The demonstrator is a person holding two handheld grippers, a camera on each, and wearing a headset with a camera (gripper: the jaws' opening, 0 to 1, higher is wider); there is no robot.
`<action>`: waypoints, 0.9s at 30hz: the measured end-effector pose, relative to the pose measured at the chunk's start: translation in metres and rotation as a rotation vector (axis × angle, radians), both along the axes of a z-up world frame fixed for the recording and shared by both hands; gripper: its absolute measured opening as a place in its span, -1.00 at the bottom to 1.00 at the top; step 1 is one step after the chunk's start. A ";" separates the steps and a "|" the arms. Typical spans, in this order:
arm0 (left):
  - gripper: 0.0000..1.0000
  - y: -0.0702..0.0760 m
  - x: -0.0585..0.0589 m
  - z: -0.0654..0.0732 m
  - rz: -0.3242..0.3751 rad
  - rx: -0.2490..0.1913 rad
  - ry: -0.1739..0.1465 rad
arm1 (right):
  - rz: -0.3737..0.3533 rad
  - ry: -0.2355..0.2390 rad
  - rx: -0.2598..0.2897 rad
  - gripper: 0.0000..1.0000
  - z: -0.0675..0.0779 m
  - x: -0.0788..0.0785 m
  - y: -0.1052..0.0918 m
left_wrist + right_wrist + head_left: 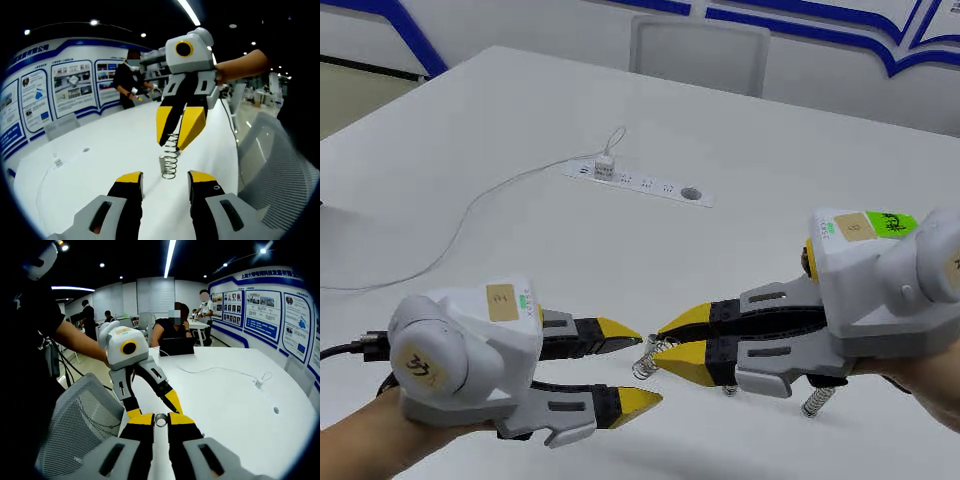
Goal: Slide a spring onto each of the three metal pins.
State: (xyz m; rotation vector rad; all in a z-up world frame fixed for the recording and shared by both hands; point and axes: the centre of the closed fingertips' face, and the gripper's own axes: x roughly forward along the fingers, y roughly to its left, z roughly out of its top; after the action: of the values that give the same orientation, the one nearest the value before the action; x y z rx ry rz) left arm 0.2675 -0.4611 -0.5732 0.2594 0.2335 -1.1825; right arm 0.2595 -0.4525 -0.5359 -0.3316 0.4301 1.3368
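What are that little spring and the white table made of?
The spring looks like bare steel wire: thin, grey, glinting. The table seems white laminate or painted board, smooth with a dull sheen; the look leaves that open.

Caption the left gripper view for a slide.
Right gripper holds a spring upright over the white table, facing the open left gripper.

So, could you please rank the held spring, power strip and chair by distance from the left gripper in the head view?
1. Spring, just ahead, held by right gripper.
2. Power strip, mid-table.
3. Chair, beyond the far edge.
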 end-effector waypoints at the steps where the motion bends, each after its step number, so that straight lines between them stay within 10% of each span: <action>1: -0.23 0.001 0.001 0.000 0.006 0.001 -0.002 | -0.001 0.000 -0.001 -0.79 0.000 0.001 0.000; 27: 0.49 0.037 0.019 0.005 0.144 -0.090 0.084 | -0.114 -0.042 -0.101 -0.79 -0.015 0.061 -0.019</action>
State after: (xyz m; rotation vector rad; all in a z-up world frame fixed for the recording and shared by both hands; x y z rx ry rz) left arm 0.2860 -0.4245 -0.5687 0.1122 0.2679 -1.0589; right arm 0.3200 -0.4710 -0.5508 -0.4124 0.4754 1.1970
